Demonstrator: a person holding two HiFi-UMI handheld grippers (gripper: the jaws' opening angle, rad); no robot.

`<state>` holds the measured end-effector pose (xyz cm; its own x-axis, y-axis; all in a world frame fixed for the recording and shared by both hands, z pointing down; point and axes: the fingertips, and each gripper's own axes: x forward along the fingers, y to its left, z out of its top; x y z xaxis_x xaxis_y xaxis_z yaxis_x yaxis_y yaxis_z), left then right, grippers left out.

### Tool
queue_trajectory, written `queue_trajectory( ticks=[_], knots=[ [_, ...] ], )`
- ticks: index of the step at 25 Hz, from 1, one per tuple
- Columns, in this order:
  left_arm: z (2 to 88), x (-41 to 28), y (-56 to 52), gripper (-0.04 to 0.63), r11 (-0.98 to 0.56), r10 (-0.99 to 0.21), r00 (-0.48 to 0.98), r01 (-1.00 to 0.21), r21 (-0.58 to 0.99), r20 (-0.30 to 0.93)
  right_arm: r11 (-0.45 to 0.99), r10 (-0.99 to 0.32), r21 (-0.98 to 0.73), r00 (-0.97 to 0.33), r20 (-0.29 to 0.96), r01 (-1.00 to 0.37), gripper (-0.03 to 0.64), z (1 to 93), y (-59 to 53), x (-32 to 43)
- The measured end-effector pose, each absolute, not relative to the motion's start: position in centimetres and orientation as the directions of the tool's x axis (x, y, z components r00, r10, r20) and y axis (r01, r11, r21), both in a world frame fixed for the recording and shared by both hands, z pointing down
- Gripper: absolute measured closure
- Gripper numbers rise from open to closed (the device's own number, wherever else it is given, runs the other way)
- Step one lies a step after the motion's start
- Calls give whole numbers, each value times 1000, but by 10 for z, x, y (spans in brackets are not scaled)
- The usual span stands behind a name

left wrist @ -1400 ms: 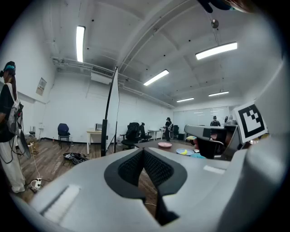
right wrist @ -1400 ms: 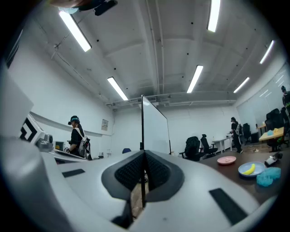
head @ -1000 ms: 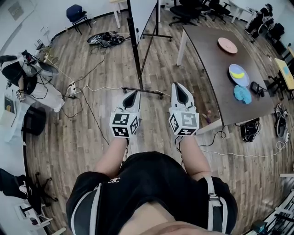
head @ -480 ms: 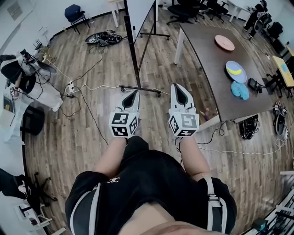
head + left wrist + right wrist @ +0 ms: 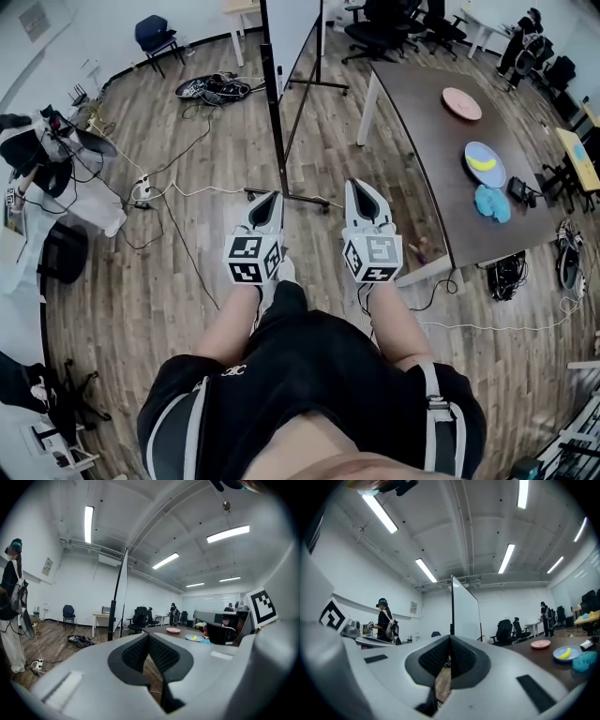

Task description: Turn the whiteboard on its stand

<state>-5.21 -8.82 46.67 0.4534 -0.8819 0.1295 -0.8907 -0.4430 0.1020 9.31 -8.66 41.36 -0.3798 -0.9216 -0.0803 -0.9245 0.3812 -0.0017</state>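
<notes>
The whiteboard (image 5: 286, 28) stands ahead of me on a black wheeled stand (image 5: 274, 103), seen edge-on in the head view. Its white face (image 5: 465, 616) shows in the right gripper view, and its dark edge post (image 5: 118, 597) rises in the left gripper view. My left gripper (image 5: 267, 204) and right gripper (image 5: 361, 195) are held side by side short of the stand's near foot bar (image 5: 286, 196). Both are shut with nothing between their jaws, tips touching. Neither touches the board.
A dark table (image 5: 450, 141) with a pink plate (image 5: 463, 102), a blue plate (image 5: 487, 157) and a blue cloth (image 5: 492, 202) stands to the right. Cables (image 5: 178, 187) and a power strip (image 5: 143, 190) lie on the wood floor at left. A person (image 5: 47, 164) stands far left. Office chairs (image 5: 384, 23) stand behind.
I have stepped forward slightly: the stand's foot bar now lies closer to the gripper tips. Both grippers stay shut and side by side.
</notes>
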Motion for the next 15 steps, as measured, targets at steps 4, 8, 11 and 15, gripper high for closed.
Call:
queue_trajectory(
  ticks=[4, 8, 11, 15],
  knots=[
    [465, -56, -117, 586, -441, -885, 452, -890, 111, 111, 385, -920, 18, -385, -77, -923, 609, 412, -117, 89],
    [473, -59, -153, 586, -443, -881, 456, -889, 114, 129, 384, -919, 24, -384, -83, -923, 609, 412, -152, 81],
    [470, -56, -173, 586, -441, -882, 453, -890, 111, 128, 392, -918, 13, -392, -65, -920, 609, 416, -172, 83],
    [469, -55, -198, 586, -440, -880, 453, -891, 115, 141, 384, -922, 2, -384, -52, -923, 609, 418, -198, 88]
  ],
)
